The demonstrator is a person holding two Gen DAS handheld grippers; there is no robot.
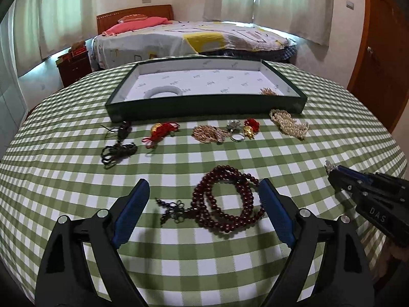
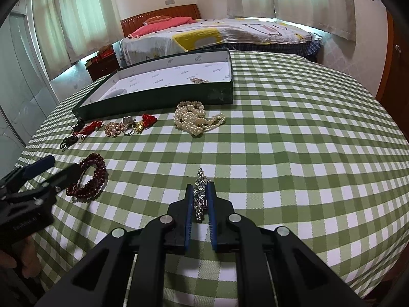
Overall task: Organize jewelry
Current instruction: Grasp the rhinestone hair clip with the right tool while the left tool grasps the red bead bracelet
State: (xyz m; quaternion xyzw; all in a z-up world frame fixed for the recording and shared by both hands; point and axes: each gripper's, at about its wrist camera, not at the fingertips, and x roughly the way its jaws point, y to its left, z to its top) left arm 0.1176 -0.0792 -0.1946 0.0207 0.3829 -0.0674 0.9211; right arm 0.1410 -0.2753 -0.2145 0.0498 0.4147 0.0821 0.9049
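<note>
Now your right tool [image 2: 200,199] is pinching a rhinestone piece [image 2: 199,197] between its blue pads, one end of it sticking out past the tips, low over the green checked worktop [image 2: 294,153]. Your left tool [image 1: 204,199] is spread wide, its fingers [image 1: 134,209] on either side of the dark red beads [image 1: 225,199], which lie coiled on the cloth; the right pad is just beside the coil, and you cannot tell whether it touches. Beyond, a row of pieces lies in front of the tray [image 1: 204,102]: a black cord [image 1: 118,148], a red knot [image 1: 163,133], a gold chain [image 1: 209,134], rings [image 1: 236,131], a red-and-gold charm [image 1: 250,128] and pearls [image 1: 290,124]. Inside the tray sit a white bangle [image 1: 165,92] at the left and a small gold piece [image 1: 269,91] at the right.
</note>
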